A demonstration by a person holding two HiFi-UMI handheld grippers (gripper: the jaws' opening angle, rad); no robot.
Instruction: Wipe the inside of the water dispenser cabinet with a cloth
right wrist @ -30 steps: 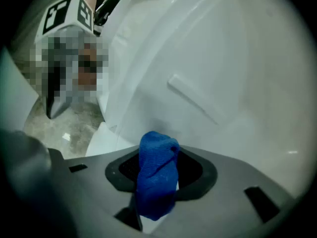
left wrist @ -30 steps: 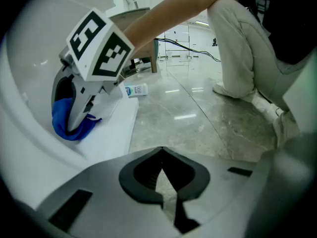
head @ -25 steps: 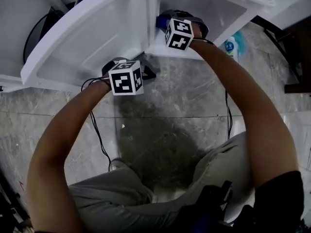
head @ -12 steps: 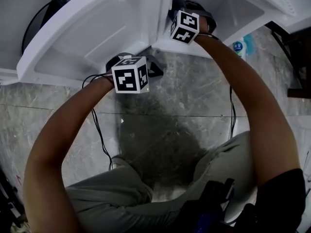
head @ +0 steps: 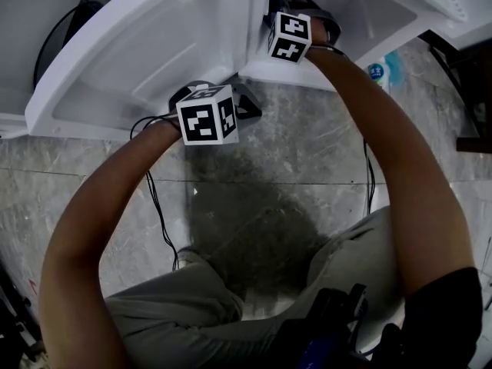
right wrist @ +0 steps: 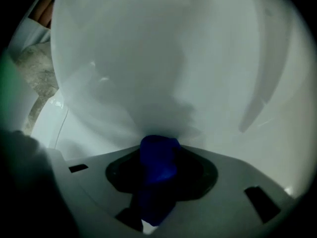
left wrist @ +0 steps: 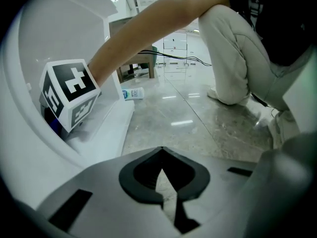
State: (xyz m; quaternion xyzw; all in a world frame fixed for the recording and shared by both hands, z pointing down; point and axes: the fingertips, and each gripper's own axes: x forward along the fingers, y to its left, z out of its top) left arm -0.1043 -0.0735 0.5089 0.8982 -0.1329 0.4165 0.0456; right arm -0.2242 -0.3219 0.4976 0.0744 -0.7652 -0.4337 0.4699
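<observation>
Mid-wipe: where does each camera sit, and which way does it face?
Head view: on the head, steeply down at cabinet and floor; forearms, knees.
Left gripper view: on the shut left gripper, across the floor; right forearm, legs.
Right gripper view: on the right gripper, at the cabinet's inner wall; blue cloth clamped, hardly any body.
Shared: head and left gripper views show the right marker cube.

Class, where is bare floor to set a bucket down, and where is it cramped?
Bare floor lies between the cabinet, the person's knees and both forearms. Cramped: inside the cabinet, where the right gripper clamps the blue cloth, and by the bottle.
</observation>
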